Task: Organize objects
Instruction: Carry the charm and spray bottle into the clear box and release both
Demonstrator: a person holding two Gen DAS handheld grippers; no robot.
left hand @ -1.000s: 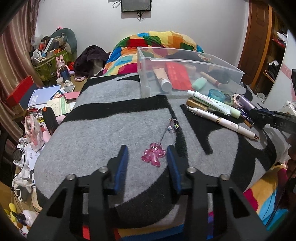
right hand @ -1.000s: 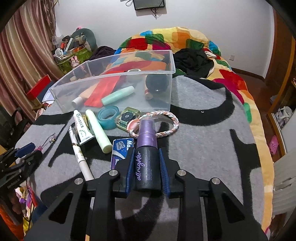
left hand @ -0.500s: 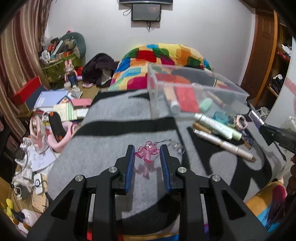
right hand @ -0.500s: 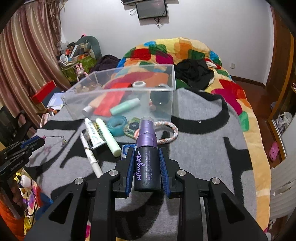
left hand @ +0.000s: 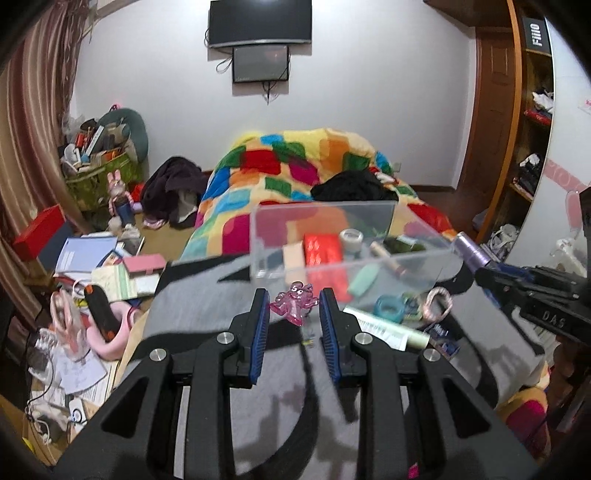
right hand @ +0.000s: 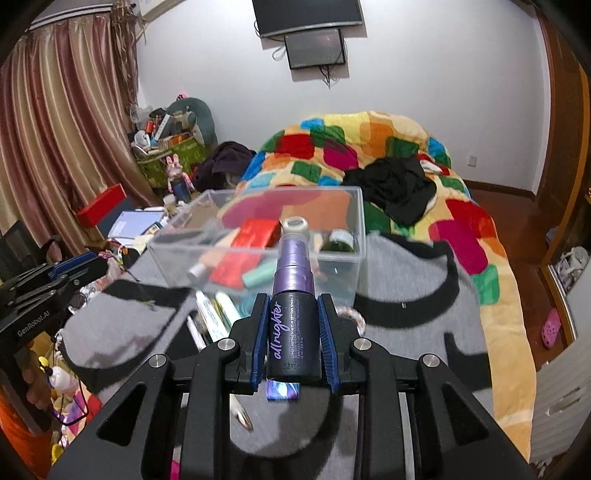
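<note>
My left gripper (left hand: pixel 293 314) is clenched on a translucent pink figure-shaped charm (left hand: pixel 294 303), lifted above the grey-and-black blanket (left hand: pixel 207 306). My right gripper (right hand: pixel 291 328) grasps a dark purple spray bottle with a lilac cap (right hand: pixel 293 314), pointing away from me. Just ahead of both sits the clear plastic bin (left hand: pixel 266 236), holding a red packet (left hand: pixel 321 247). A teal tape roll (left hand: pixel 389 308) lies right of my left fingertips.

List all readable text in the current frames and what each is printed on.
"all nighter": spray bottle held in the right gripper; the small print beside it is too blurred to read.
"GenRobot.AI": body of the left gripper, right wrist view.
"DAS": body of the right gripper, left wrist view.
"FIIIO": black sign on the shelf.
Tube print: too blurred to read.
</note>
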